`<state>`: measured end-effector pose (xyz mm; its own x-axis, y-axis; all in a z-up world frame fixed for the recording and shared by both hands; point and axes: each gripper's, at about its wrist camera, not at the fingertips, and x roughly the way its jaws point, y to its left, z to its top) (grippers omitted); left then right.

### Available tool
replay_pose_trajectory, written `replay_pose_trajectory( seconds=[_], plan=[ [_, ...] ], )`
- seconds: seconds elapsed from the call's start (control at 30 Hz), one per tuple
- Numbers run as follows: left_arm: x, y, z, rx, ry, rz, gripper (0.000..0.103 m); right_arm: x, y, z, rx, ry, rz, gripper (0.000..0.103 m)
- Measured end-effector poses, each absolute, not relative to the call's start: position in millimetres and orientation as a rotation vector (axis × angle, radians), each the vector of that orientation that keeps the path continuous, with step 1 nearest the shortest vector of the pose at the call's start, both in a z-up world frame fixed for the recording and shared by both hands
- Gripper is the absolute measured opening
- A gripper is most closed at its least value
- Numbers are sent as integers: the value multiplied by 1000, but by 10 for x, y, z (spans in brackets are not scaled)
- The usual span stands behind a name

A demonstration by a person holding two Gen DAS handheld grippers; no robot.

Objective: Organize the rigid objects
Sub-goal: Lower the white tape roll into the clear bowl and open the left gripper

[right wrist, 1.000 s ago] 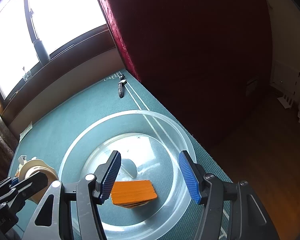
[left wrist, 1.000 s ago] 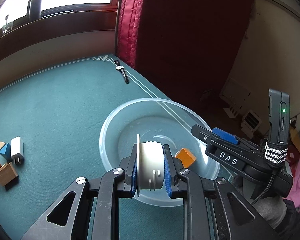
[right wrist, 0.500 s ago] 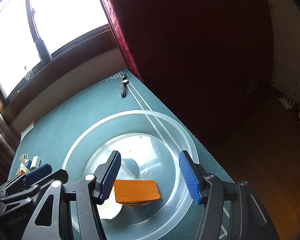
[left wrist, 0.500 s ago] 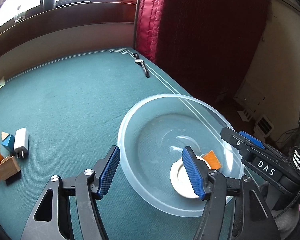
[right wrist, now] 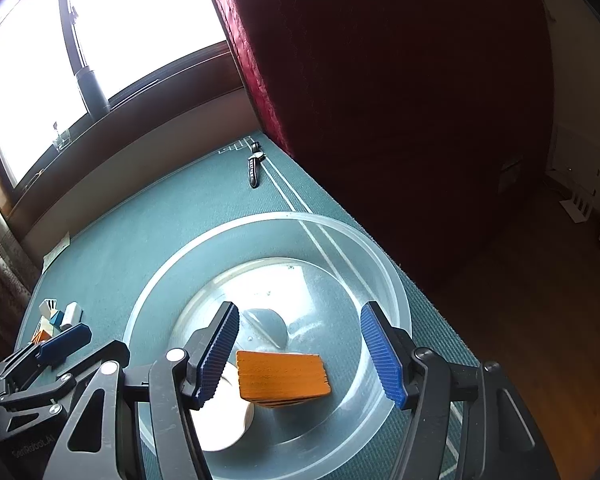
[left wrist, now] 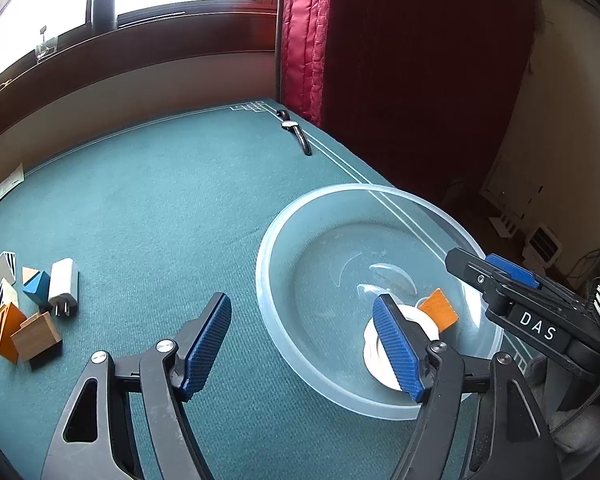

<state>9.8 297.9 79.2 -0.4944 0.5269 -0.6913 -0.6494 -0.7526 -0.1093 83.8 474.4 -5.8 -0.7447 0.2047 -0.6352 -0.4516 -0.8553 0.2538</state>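
White spool [left wrist: 380,344] half behind fingers [left wrist: 396,348]

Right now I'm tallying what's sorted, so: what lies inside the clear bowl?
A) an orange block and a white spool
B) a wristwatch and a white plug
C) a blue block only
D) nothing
A: the orange block and the white spool lie inside the clear bowl.

A teal felt-covered surface [left wrist: 172,208] with thin white border lines runs to a dark wooden window sill [left wrist: 140,44]. Bright daylight floods through the wide window [right wrist: 140,32] above it. A deep red quilted curtain [left wrist: 380,48] hangs past the surface's far right corner, beside a cream wall [left wrist: 560,92]. Brown wooden floor [right wrist: 540,300] lies beyond the right edge.
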Motion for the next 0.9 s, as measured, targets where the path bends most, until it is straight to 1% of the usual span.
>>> replay_pose_trajectory(
  seconds=[0.07,0.13,0.5,0.67,0.9],
  plan=[
    [106,2964,790,-960,217,2245,75,845,4742,-65,-872,569,2581,76],
    [115,2943,786,-961,216,2252,75,858,4733,-59,-857,571,2588,79],
    [107,2844,748,-982,205,2278,75,853,4668,-63,-865,556,2590,81],
    [86,2766,712,-991,206,2303,75,842,4639,-73,-872,546,2591,84],
    [24,2606,653,-1021,185,2337,75,823,4576,-81,-882,532,2599,85]
  ],
)
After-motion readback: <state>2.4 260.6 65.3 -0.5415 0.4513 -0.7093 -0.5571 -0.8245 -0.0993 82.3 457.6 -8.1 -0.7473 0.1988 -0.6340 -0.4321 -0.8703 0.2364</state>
